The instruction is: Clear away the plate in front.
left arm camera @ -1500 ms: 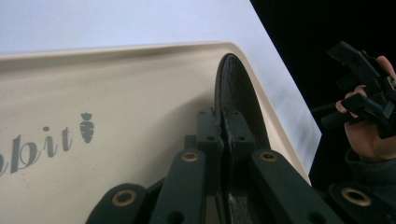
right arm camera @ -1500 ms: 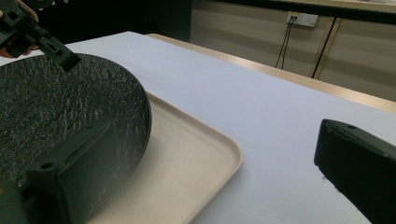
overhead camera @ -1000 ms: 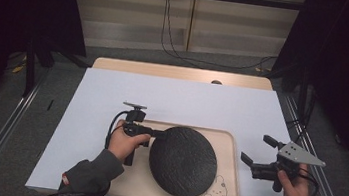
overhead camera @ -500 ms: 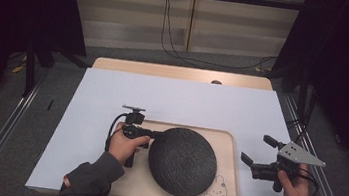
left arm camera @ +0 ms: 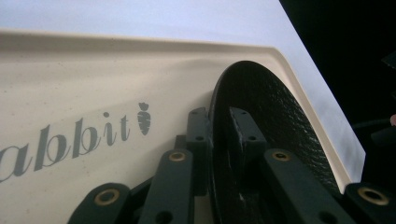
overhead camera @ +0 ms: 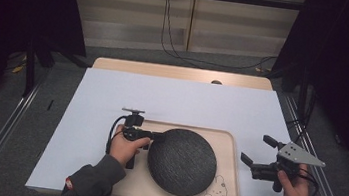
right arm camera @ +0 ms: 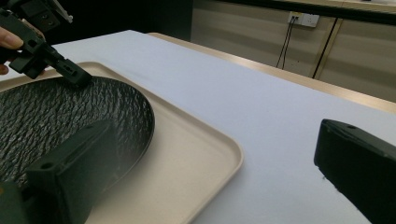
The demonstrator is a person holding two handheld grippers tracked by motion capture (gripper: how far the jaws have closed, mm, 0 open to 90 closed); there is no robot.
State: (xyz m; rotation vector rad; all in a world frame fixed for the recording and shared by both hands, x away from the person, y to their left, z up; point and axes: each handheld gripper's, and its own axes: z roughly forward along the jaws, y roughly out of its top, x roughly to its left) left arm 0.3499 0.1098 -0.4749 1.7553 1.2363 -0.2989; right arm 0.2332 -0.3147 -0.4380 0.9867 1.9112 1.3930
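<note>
left tool (left arm camera: 218, 135) | jaws clamp rim of black plate (left arm camera: 280, 116) | over rabbit tray (left arm camera: 93, 79)

round black textured plate (overhead camera: 182, 160) lying on beige tray (overhead camera: 236, 156), left rim clamped in left tool (overhead camera: 156, 136).

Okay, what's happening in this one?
A person works at a white-covered table with tongs in each hand. The left tongs are shut on the rim of a dark, rough-textured round plate that lies in a beige tray; the left gripper view shows one jaw on each side of the rim. The right tongs are open, held off the tray's right side, gripping nothing. The tray bears a rabbit drawing.
</note>
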